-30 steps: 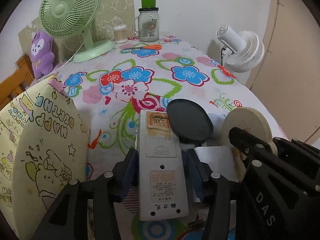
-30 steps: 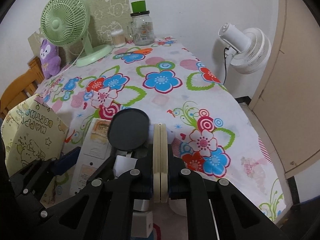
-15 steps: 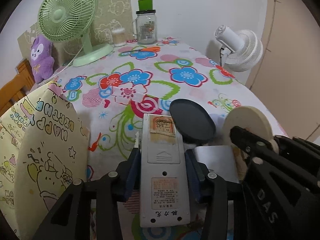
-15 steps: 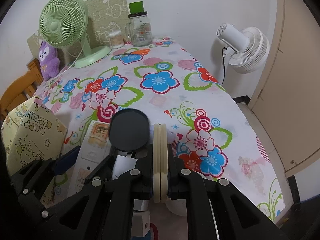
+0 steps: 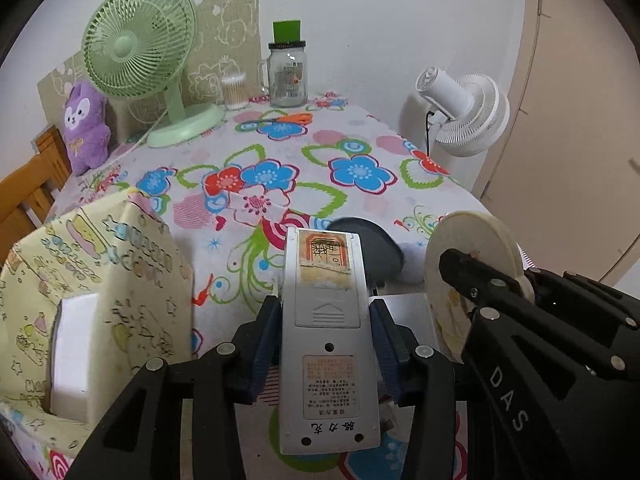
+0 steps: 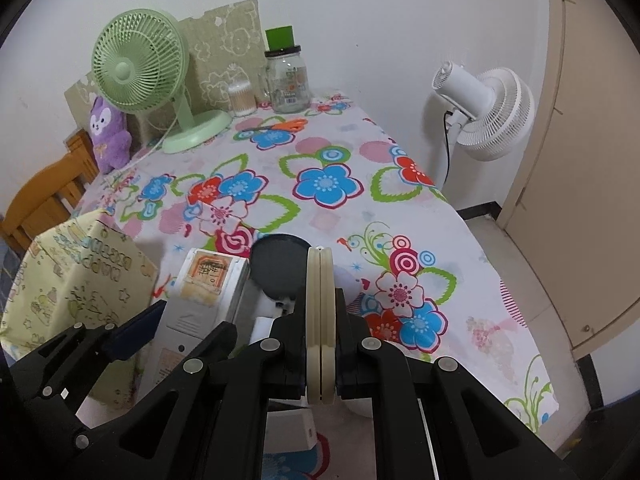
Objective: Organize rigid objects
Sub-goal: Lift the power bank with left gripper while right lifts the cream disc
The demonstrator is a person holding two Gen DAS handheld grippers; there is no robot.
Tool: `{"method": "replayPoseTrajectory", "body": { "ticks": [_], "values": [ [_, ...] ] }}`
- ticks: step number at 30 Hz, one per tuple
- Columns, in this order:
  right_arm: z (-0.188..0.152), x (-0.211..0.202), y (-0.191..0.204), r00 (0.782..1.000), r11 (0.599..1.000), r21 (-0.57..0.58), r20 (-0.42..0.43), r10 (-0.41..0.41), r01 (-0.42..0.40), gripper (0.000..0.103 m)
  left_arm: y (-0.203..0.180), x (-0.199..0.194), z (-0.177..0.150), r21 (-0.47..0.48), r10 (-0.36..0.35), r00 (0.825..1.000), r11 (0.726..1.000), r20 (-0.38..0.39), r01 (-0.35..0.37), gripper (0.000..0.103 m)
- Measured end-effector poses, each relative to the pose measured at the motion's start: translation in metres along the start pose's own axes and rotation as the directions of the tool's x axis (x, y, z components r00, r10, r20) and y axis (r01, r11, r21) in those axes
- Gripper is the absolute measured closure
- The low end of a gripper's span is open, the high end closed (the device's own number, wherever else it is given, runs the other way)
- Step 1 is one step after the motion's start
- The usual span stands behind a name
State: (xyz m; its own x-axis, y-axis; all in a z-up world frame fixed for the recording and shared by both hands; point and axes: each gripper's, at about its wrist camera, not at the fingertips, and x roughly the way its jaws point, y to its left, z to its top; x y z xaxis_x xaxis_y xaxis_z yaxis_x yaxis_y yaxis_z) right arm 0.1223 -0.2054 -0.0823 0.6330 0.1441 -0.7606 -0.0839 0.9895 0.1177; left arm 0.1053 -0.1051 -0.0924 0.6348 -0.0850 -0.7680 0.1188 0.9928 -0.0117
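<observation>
My left gripper [image 5: 326,320] is shut on a grey remote control [image 5: 326,320], back side up, held above the flowered table. It also shows in the right wrist view [image 6: 200,300]. My right gripper [image 6: 320,320] is shut on a cream round disc [image 6: 320,320], held on edge; the disc shows in the left wrist view [image 5: 472,256] to the right of the remote. A dark round lid [image 6: 280,264] lies just ahead of both grippers. A yellow patterned gift bag [image 5: 92,280] stands at the left, its white inside showing.
A green desk fan [image 5: 140,44], a purple plush [image 5: 86,128], a cotton-swab jar [image 5: 234,90] and a glass jar [image 5: 286,74] stand at the table's far end. Orange scissors [image 5: 288,118] lie nearby. A white fan [image 5: 464,112] stands beyond the right edge. A wooden chair [image 6: 44,192] is left.
Both grippers have risen and drawn back a little with their objects. The gift bag's white inside has come into view at the left.
</observation>
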Motion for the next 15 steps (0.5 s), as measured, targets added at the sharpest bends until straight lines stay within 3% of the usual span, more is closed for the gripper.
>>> {"method": "replayPoseTrajectory", "body": {
  "ticks": [15],
  "values": [
    [0.004, -0.041, 0.012, 0.998, 1.0, -0.014, 0.065, -0.008, 0.009, 0.091, 0.004, -0.042, 0.003, 0.009, -0.014, 0.998, 1.0, 0.064, 0.014, 0.057]
  ]
}}
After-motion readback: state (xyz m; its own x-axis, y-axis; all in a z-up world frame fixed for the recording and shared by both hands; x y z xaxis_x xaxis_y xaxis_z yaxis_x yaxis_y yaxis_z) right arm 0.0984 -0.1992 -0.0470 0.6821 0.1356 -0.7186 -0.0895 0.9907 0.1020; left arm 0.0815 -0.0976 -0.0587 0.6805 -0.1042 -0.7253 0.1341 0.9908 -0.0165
